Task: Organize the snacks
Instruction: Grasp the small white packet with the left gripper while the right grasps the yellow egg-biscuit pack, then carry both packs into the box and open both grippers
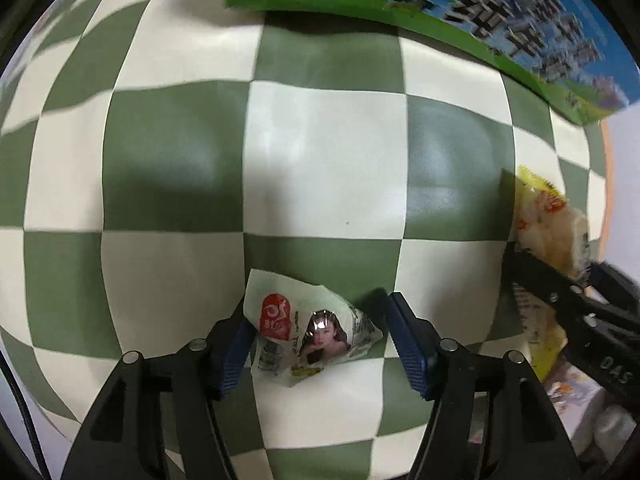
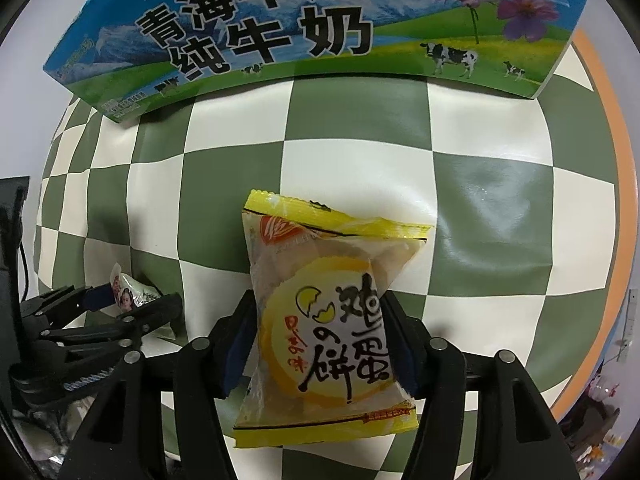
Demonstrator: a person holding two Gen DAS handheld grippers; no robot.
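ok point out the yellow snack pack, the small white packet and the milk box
yellow pack (image 2: 320,320), right wrist view, printed front
white packet (image 1: 308,332), left wrist view, printed middle
milk box (image 2: 280,28), right wrist view, lettered side

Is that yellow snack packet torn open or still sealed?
Sealed: the yellow packet looks puffed, and both crimped ends look intact and untorn.
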